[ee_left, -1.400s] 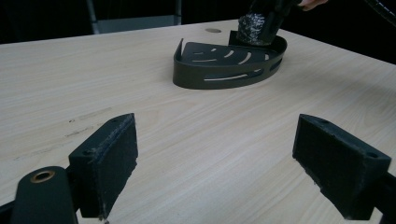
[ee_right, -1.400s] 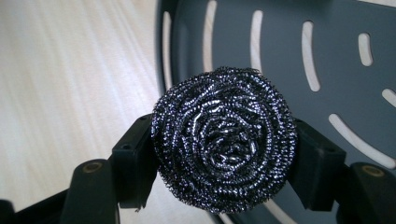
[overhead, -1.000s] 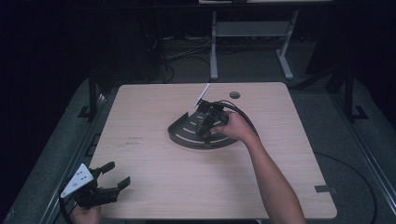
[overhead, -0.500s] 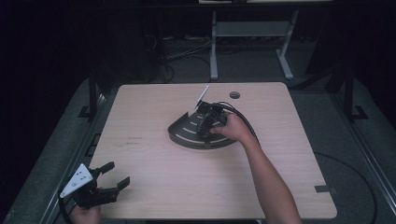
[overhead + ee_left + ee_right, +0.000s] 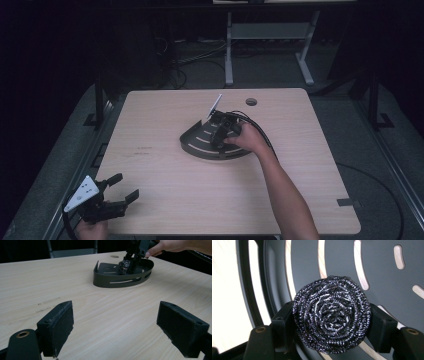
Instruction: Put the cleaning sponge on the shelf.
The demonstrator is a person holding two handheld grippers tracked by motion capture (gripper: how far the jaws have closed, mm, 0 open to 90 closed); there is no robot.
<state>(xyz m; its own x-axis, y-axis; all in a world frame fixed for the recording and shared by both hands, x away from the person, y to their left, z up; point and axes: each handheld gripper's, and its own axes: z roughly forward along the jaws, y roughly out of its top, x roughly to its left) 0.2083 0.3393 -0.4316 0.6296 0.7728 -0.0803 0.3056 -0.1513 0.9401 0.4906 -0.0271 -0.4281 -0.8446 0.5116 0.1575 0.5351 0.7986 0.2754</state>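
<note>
- The right gripper (image 5: 332, 322), in its own view, has both black jaws pressed against the sides of a round steel wool scourer (image 5: 331, 315); they are closed only as far as the ball's width allows.
- That close view shows the scourer's coiled metal strands and, right behind it, the slotted floor of a dark grey caddy (image 5: 384, 272), with pale wood showing through the slots.
- The left gripper view gives the side-on picture: the scourer (image 5: 124, 265) sits low inside the caddy (image 5: 120, 281), within its curved slotted wall; whether it touches the floor cannot be told.
- There the right gripper (image 5: 135, 255) comes down from above, a hand (image 5: 172, 246) around its top.
- In the high view the scourer itself is too small and dark to make out; the right gripper (image 5: 222, 131) is over the fan-shaped caddy (image 5: 200, 145), near the middle of the wooden table (image 5: 200, 190).
- The left gripper (image 5: 115, 322) has its jaws spread wide with nothing between them, over bare tabletop.
- The high view places the left gripper (image 5: 117, 192) at the table's near left corner, well apart from the caddy, with its grey three-cornered plate on top.
</note>
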